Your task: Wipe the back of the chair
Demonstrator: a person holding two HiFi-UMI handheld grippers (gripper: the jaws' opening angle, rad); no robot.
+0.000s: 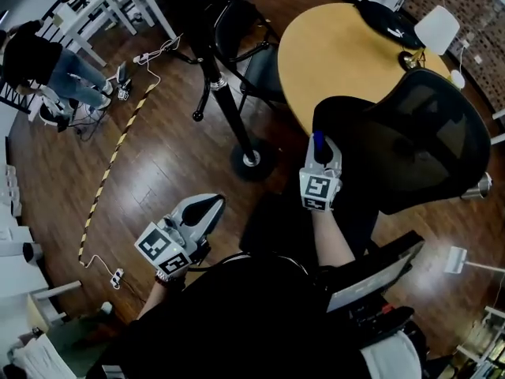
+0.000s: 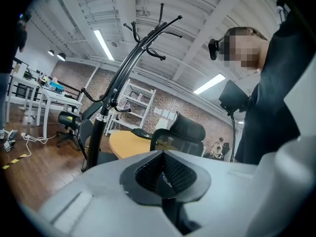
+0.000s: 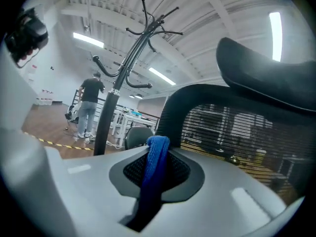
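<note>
Left gripper (image 1: 207, 205) down at 7 o'clock, jaws pinched together on nothing. Right gripper (image 1: 319, 150) clamps a blue cloth (image 3: 154, 164), mesh chair back (image 1: 430, 136) at its 3 o'clock.

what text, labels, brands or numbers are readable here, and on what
No readable words or numbers anywhere.
Left cube on the left gripper: square marker pattern, not text.
Right cube on the right gripper: same, pattern only.
Blue cloth: no label showing.
Sheets on the brick wall: too small to read.
</note>
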